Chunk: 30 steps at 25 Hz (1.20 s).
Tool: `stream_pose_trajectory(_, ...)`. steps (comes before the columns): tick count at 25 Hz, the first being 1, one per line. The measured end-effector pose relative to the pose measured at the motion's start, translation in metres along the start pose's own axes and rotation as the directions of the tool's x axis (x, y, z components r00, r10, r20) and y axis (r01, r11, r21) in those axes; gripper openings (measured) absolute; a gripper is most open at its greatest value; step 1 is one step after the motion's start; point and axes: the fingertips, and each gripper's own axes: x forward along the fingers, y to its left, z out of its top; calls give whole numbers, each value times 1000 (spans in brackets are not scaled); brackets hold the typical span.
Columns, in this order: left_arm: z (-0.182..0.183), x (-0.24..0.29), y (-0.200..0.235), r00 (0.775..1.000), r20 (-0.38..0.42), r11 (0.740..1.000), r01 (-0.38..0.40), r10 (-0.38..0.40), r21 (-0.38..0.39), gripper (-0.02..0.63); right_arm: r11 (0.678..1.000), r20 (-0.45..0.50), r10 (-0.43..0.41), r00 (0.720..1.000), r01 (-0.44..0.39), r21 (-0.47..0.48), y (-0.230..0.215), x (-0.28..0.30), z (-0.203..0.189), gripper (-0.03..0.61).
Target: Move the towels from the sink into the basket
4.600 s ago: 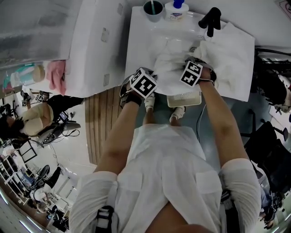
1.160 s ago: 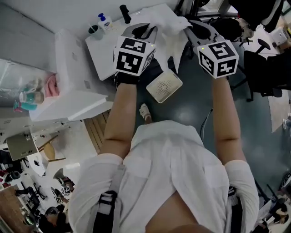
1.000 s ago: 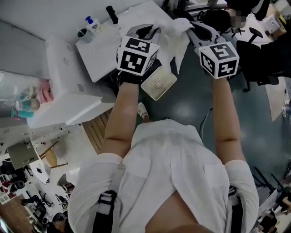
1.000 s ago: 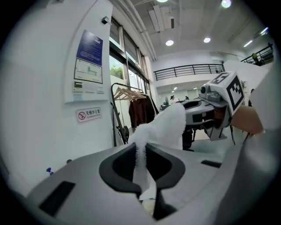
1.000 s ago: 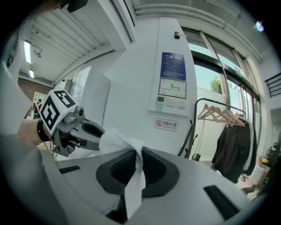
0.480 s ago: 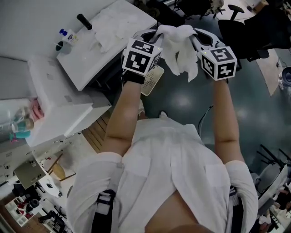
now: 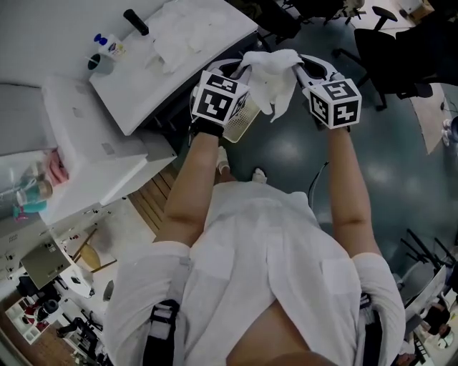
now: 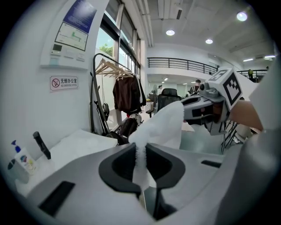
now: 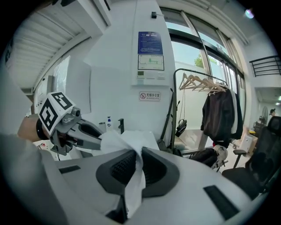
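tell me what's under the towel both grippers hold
Under the towel: part of the white basket and dark floor. The left gripper and the towel cover the rest of the basket, so its contents cannot be seen.

Far left: white rectangular sink counter (image 7: 154,86), bearing crumpled white cloth towels (image 7: 179,32), a black tap handle (image 7: 136,21), a small white bottle with a blue cap (image 7: 111,47) and a dark round cup (image 7: 96,63) at its far end. Right of it and nearer: dark glossy floor (image 7: 286,154), with a white perforated plastic basket (image 7: 240,127) beside the counter's near edge, and brown wooden slats (image 7: 154,204) at near left.
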Motion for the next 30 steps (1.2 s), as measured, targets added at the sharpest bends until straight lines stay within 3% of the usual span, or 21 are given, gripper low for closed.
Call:
stream_pose_trajectory(13, -116, 0, 86, 986, -163, 992, -55, 35, -117, 60, 988, -176, 154, 972, -150, 35, 67, 130, -49, 43)
stream_pose_trajectory(16, -137, 0, 97, 983, -184, 989, -44, 18, -139, 101, 984, -209, 176, 962, -170, 47, 77, 151, -60, 44)
stream_pose_trajectory(20, -159, -2, 112, 980, -198, 984, -37, 2, -172, 170, 977, -289, 209, 934, -211, 25, 92, 176, -82, 44)
stream_pose_trajectory(30, -204, -19, 142, 973, -230, 969, -65, 8, -240, 173, 973, -439, 221, 871, -227, 39, 114, 222, -149, 44)
